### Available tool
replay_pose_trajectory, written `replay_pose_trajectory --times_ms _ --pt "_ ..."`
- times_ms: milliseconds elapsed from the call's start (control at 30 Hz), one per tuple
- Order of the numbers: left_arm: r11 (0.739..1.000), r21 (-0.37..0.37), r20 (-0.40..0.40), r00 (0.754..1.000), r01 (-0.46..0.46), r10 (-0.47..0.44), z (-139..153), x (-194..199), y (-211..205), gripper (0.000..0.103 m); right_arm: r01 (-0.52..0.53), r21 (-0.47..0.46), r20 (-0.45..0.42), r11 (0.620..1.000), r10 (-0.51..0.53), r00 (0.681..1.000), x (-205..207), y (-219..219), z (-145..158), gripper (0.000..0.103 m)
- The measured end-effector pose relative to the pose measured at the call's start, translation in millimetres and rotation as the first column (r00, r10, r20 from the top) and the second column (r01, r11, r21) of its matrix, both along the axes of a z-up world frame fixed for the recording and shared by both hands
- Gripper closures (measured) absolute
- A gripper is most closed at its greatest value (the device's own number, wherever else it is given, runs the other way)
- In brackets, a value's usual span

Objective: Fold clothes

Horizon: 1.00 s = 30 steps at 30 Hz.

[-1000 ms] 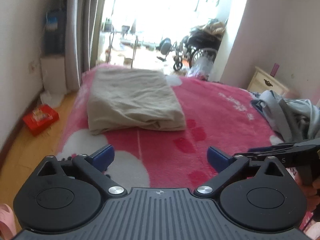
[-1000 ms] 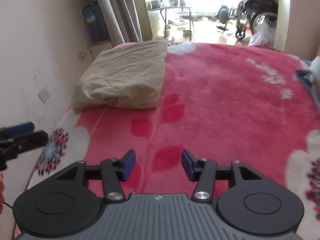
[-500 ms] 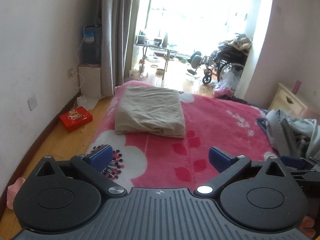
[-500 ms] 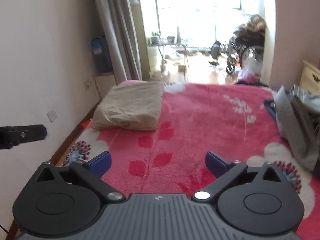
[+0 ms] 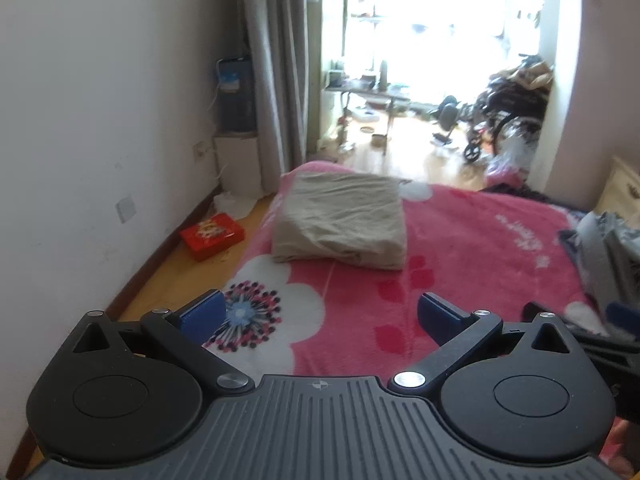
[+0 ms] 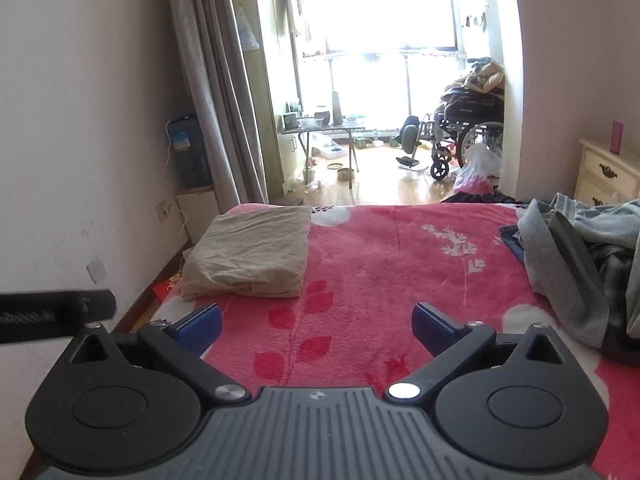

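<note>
Pink fleece with white flowers and red leaves covers the bed [image 6: 380, 264], and both sets of tongs hang above its near end with nothing in them. The left tongs [image 5: 320, 318] stand with their blue pads wide apart; the right tongs [image 6: 316, 326] are spread just as wide. A folded beige garment [image 5: 340, 216] lies flat on the bed's far left corner, well apart from both tools, its edges squared and its top lightly creased. On the bed's right side a loose heap of grey clothes [image 6: 580, 256] lies rumpled, near the right tongs but not touching them. On the wooden floor left of the bed, close to the wall, sits a red box [image 5: 212, 236]. Beyond the bed's far end stands a wheelchair [image 6: 464, 136] in the bright doorway, and a cream nightstand [image 6: 608, 176] stands to the bed's right.
</note>
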<state>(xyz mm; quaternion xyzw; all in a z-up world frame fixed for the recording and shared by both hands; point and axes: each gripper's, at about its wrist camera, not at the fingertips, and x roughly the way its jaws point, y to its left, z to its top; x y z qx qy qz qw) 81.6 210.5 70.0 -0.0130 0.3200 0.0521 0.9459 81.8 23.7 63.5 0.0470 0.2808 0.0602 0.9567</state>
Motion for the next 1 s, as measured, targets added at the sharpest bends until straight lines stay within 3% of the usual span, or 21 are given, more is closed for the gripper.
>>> replay_pose_trajectory --times_ms 200,500,1000 --pt "1.000 0.023 -0.060 0.998 -0.019 0.020 -19 9 5 0.000 0.020 -0.047 -0.032 0.999 -0.021 0.999 7 9 -11 0.000" --pt "0.996 0.039 -0.078 0.994 -0.077 0.080 -30 8 11 0.000 0.024 -0.087 -0.066 0.996 -0.030 0.997 13 17 -22 0.000" --pt "0.991 0.113 -0.048 0.996 -0.070 0.076 -25 -1 2 0.000 -0.011 -0.087 -0.088 0.996 0.003 0.996 12 17 -25 0.000"
